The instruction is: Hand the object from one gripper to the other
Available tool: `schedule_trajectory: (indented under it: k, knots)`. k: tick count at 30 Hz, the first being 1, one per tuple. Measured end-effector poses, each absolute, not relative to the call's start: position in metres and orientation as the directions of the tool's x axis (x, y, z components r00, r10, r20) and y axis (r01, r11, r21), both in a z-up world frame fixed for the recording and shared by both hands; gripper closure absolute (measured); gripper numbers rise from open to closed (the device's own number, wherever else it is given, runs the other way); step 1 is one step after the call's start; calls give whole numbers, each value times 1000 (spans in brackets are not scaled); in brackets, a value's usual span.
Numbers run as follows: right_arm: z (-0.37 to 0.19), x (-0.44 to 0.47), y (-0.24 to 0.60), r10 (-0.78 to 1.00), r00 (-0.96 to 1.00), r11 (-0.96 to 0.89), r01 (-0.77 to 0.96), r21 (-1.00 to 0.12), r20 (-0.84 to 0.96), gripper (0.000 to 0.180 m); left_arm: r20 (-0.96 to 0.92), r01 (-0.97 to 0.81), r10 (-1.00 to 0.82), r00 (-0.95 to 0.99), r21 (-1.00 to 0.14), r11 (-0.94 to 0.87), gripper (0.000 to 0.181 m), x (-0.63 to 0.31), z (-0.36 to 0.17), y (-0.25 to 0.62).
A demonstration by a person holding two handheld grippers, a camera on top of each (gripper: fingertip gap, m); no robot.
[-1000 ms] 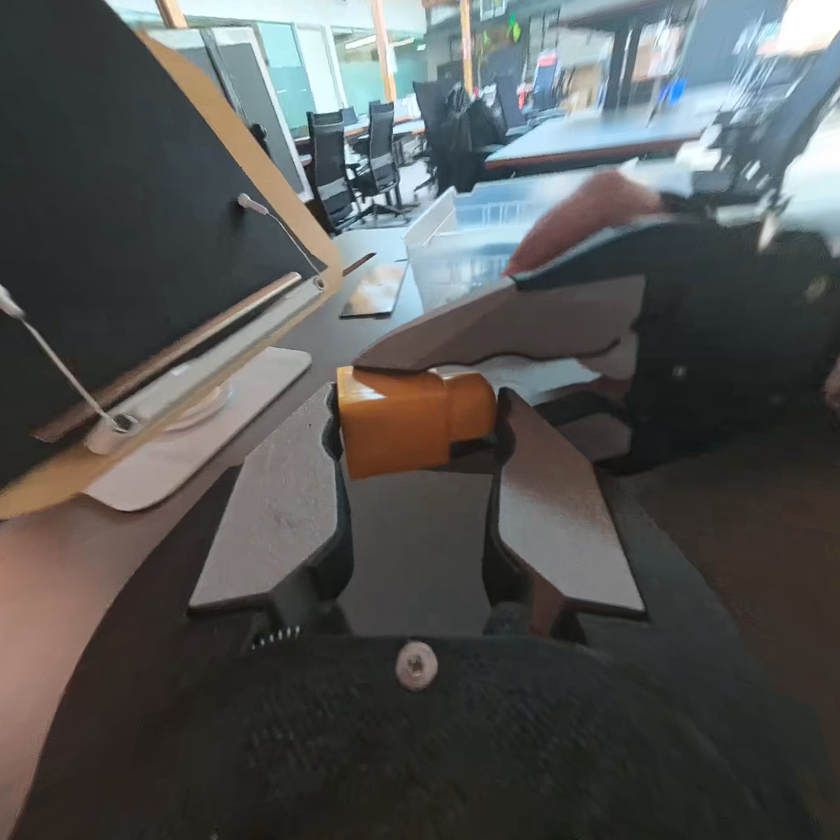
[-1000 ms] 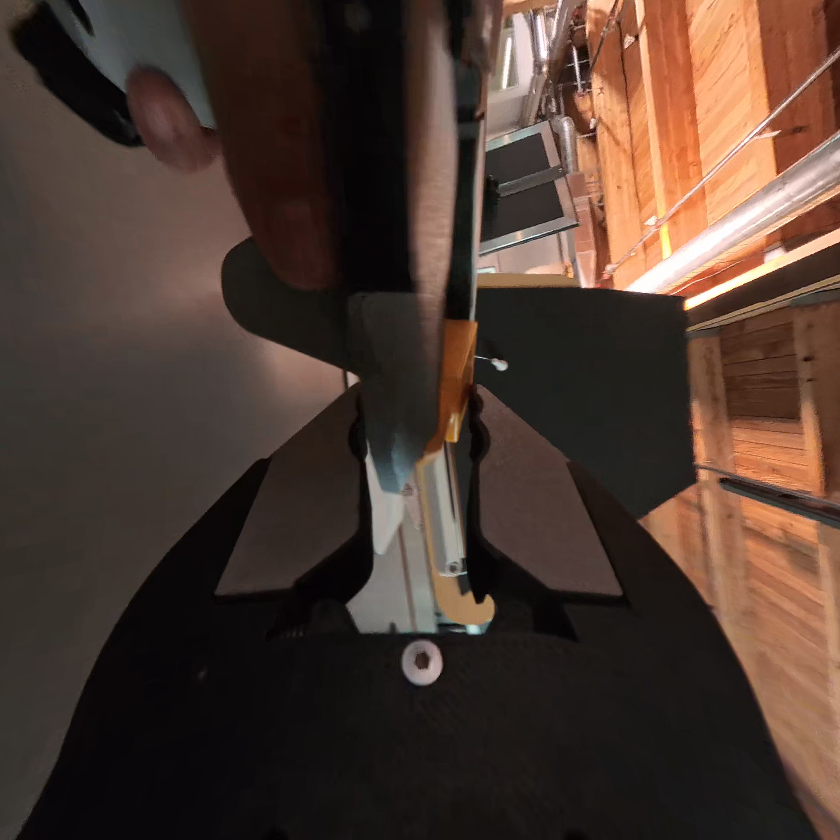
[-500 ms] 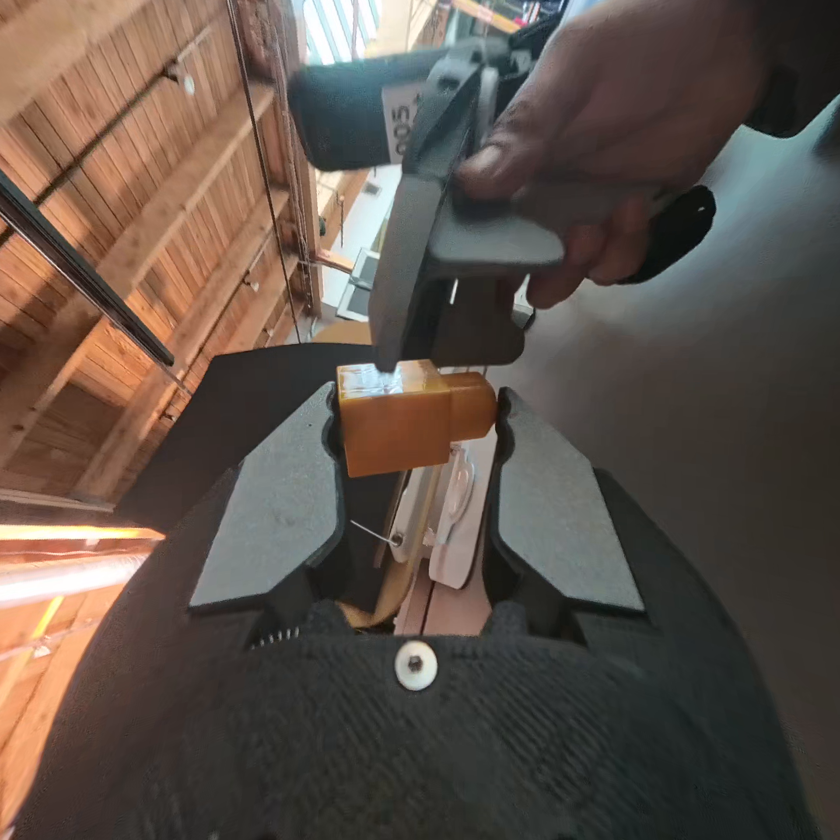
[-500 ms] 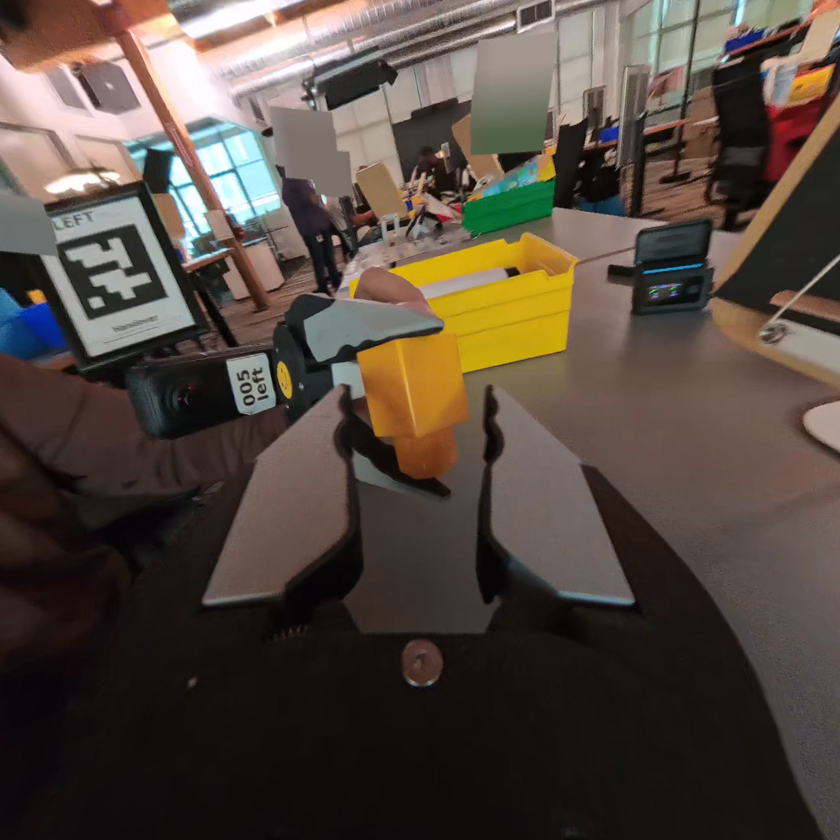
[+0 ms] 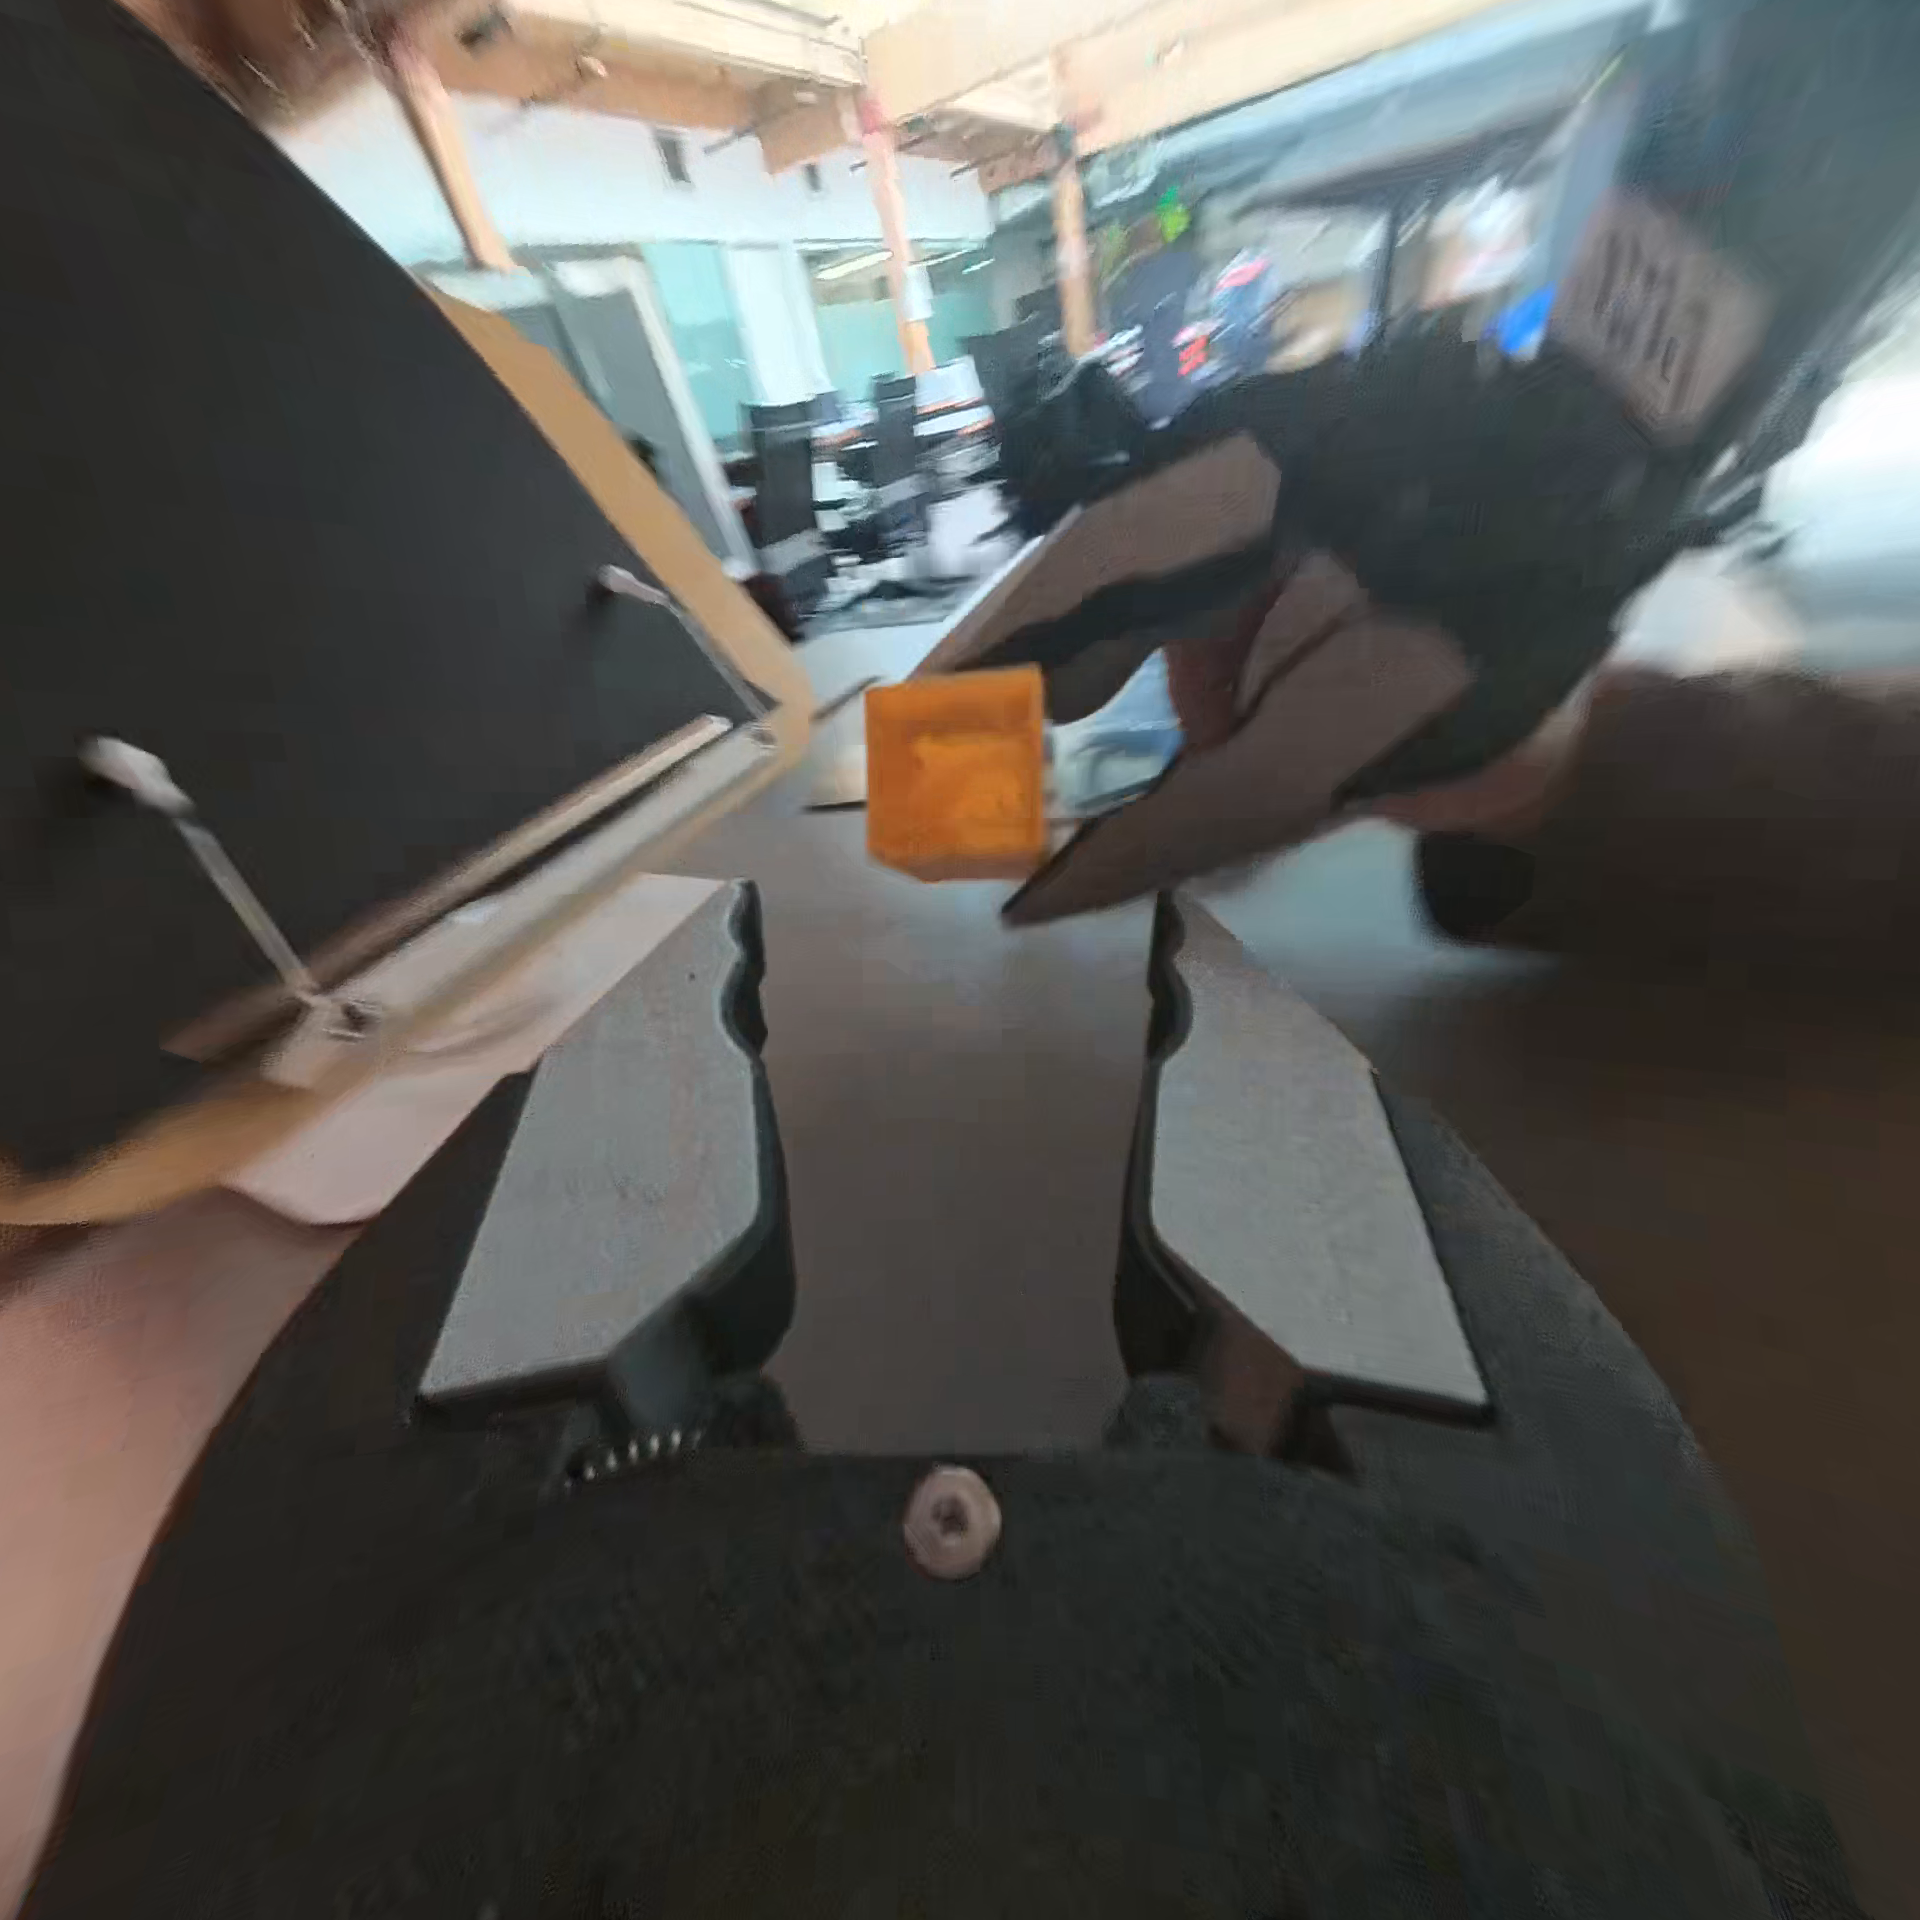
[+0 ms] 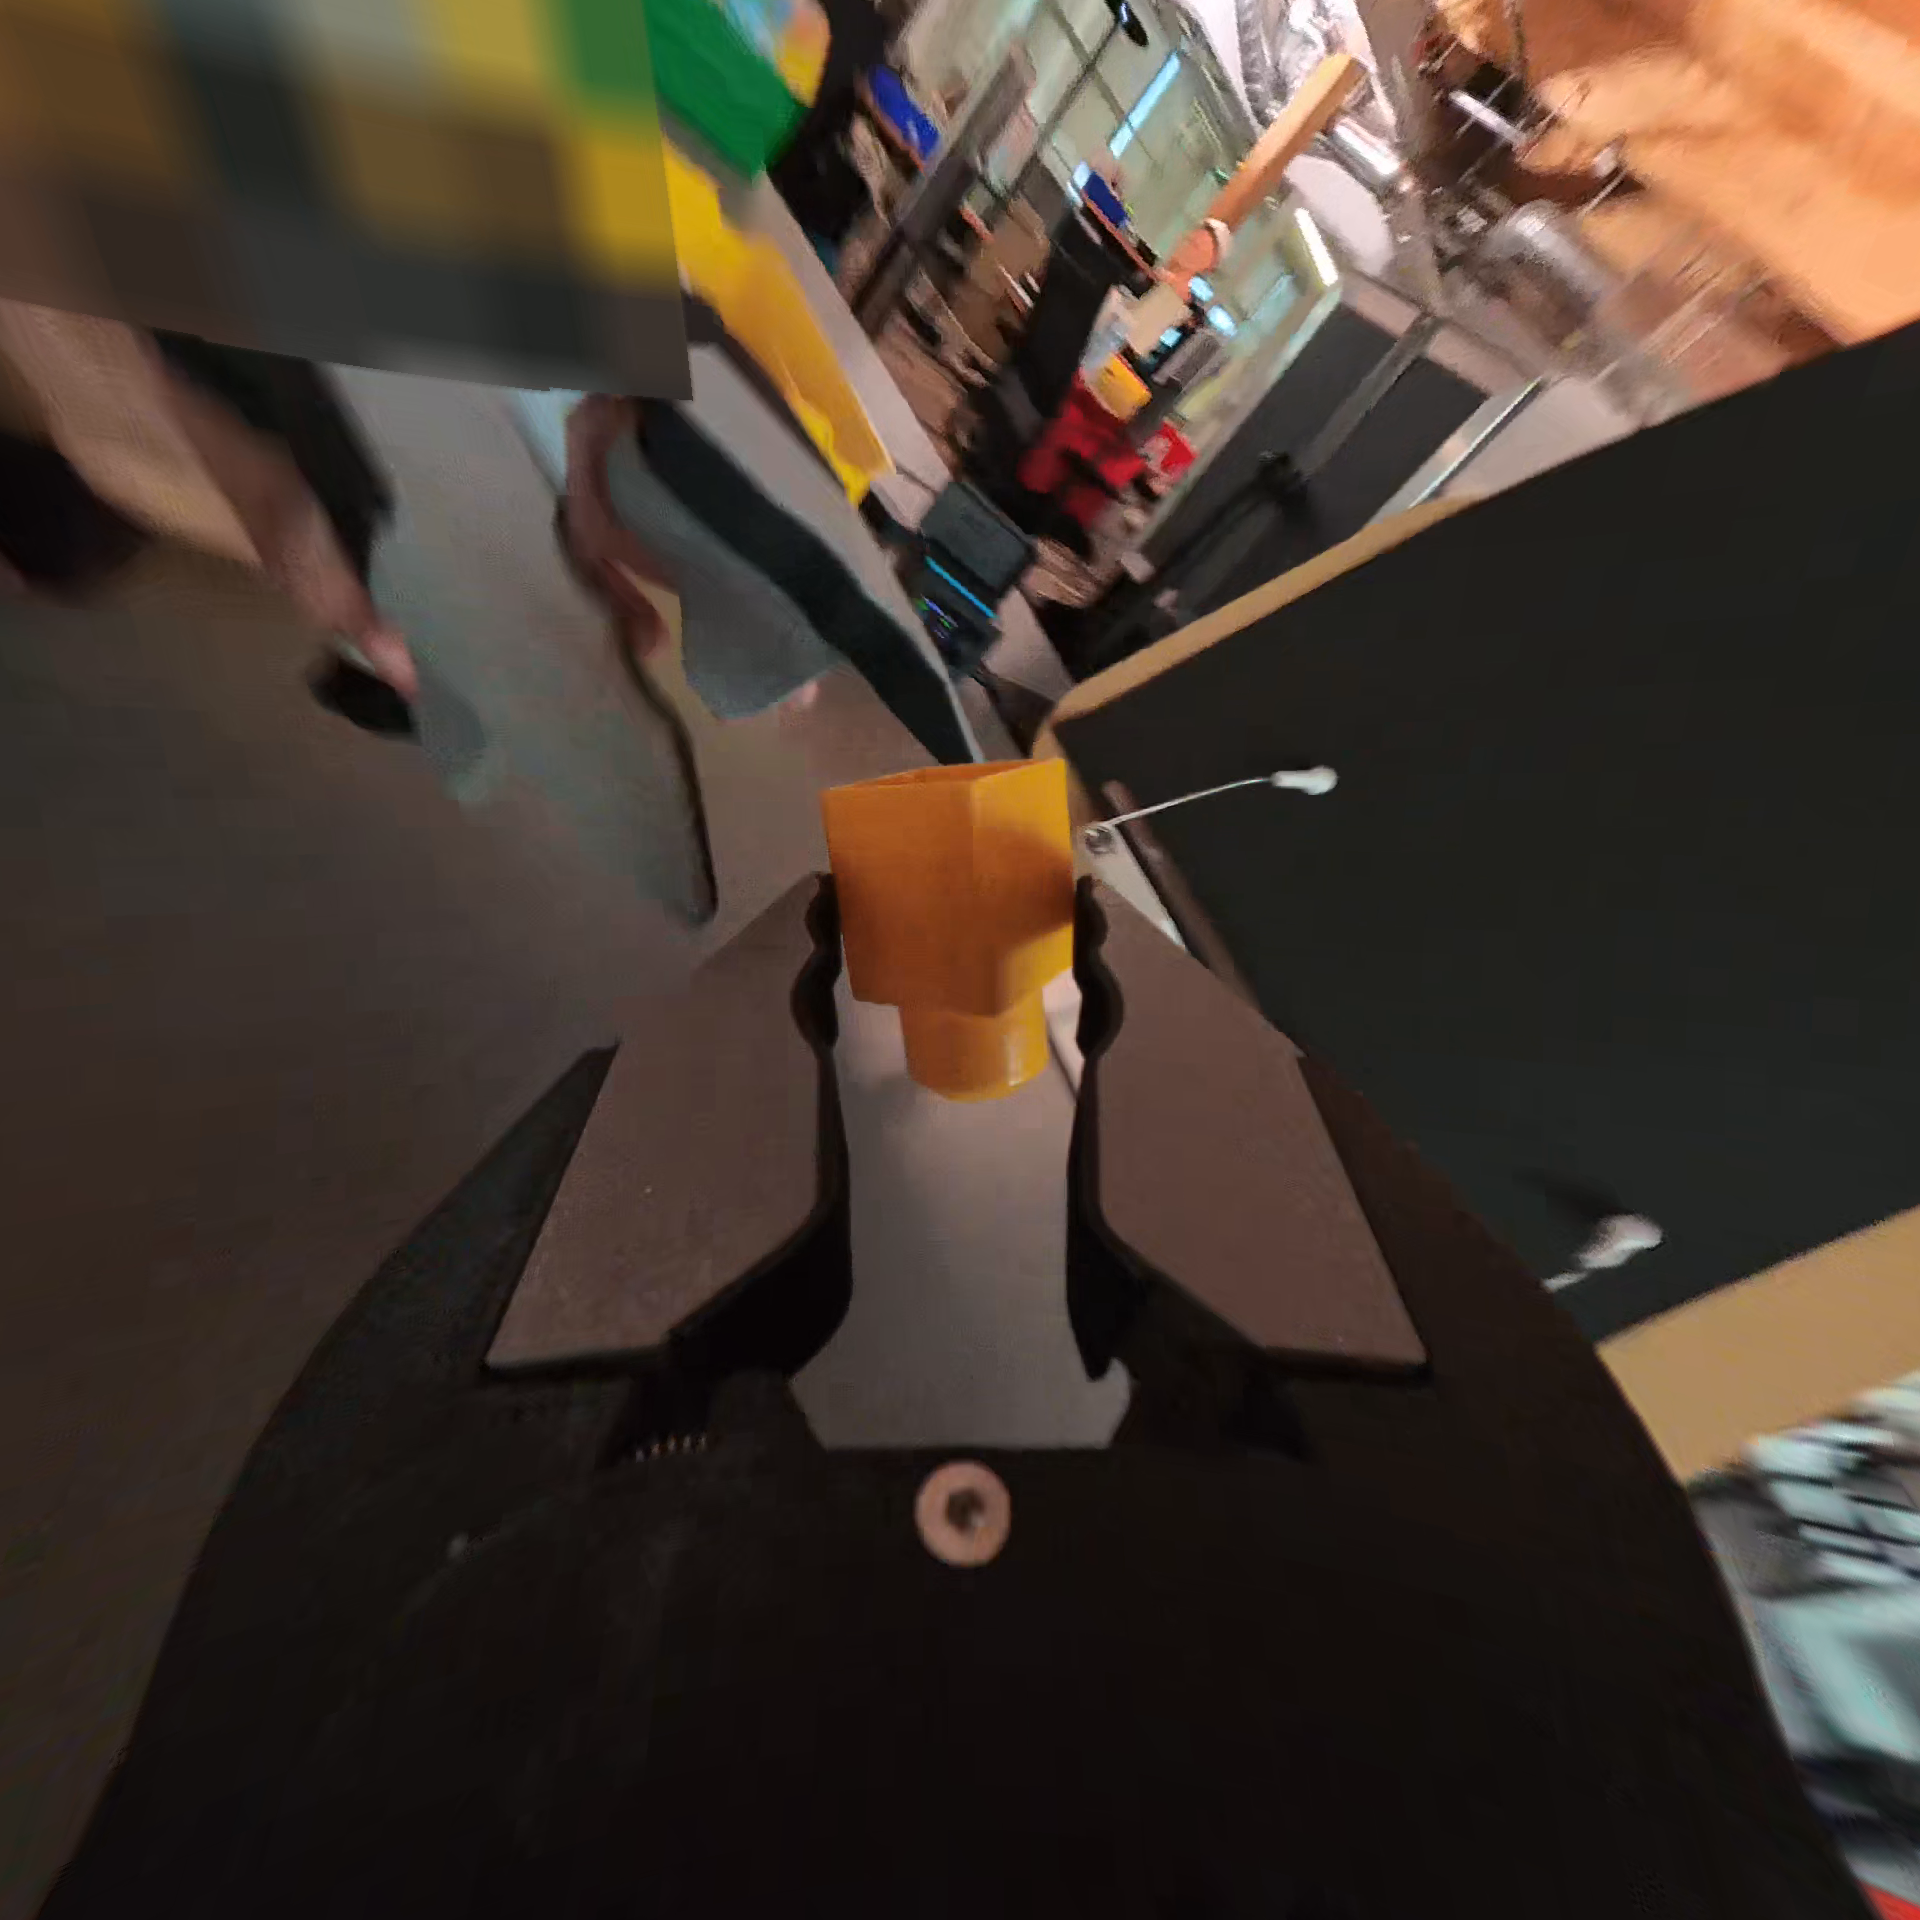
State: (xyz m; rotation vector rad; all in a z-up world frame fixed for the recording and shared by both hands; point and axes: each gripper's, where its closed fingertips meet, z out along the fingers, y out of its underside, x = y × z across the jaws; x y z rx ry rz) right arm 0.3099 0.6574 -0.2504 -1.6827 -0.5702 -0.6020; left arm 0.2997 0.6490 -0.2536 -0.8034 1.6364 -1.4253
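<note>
The right gripper [image 6: 951, 914] is pinching the orange object [image 6: 951, 914] between its fingertips, gripping the wider square block, with the narrower round stub pointing back toward the gripper's palm; so the object's long axis runs along the fingers rather than across them. The left gripper [image 5: 954, 914] stands spread, with nothing between its fingers and only the dark bench [image 5: 956, 1195] showing in the gap. Seen from the left gripper, the object [image 5: 956, 774] sits just ahead of its fingertips and a little above them, apart from both, its square end face turned toward the camera, with the right gripper [image 5: 1023, 784] reaching in from the right side across the line of the left fingers. The right gripper is plainly the nearer one, being the holder, and I judge the handover itself done. Count: one orange object, two grippers. To the left of the left gripper stands one tilted black board [image 5: 260, 499] with a tan edge; the same board [image 6: 1507, 831] lies to the right of the right gripper.
</note>
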Motion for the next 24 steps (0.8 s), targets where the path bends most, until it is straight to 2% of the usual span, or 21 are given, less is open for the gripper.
schedule_trajectory:
  k: [3, 5, 6, 7, 9, 11, 12, 14, 16, 17, 19, 21, 24]
  knots:
    - [-260, 307, 664, 7, 520, -259, 826, -501, 854, 137, 69, -41, -844, -532, -998, -56, 112, 300, -249, 650]
    - [-259, 296, 666, 3, 476, -248, 853, -460, 880, 137, 67, -66, -833, -550, -997, -37, 129, 300, -255, 650]
    - [-262, 294, 668, 15, 481, -255, 849, -462, 876, 138, 34, -54, -826, -563, -999, -4, 133, 298, -256, 647]
    - [-266, 291, 669, 42, 486, -250, 851, -462, 873, 140, -20, -32, -829, -559, -998, 46, 148, 297, -256, 645]
    - [-268, 290, 668, 45, 489, -241, 851, -466, 871, 139, -215, 28, -835, -506, -972, 234, 149, 297, -259, 646]
    - [-268, 289, 665, 84, 620, -216, 775, -593, 780, 140, -463, 84, -807, -366, -880, 467, 149, 301, -260, 658]
    - [-264, 288, 662, 109, 709, -191, 703, -685, 697, 139, -598, 110, -747, -290, -796, 595, 149, 301, -260, 662]
    - [-253, 293, 658, 145, 872, -155, 487, -859, 468, 125, -798, 165, -582, -154, -602, 782, 148, 299, -255, 663]
    - [-243, 296, 655, 217, 966, -129, 169, -977, 139, 111, -859, 210, -502, -103, -512, 833, 149, 296, -252, 653]
    - [-239, 295, 653, 273, 962, -123, 10, -992, -24, 105, -874, 221, -480, -79, -485, 846, 149, 295, -250, 650]
    - [-236, 296, 651, 365, 884, -162, -248, -955, -292, 104, -911, 240, -412, 2, -400, 885, 148, 292, -242, 647]
    - [-239, 296, 652, 410, 780, -225, -416, -881, -472, 90, -930, 293, -361, 69, -327, 899, 148, 286, -233, 640]
    - [-225, 275, 645, 586, 527, -287, -576, -765, -616, 115, -914, 367, -376, 154, -300, 881, 148, 276, -216, 628]
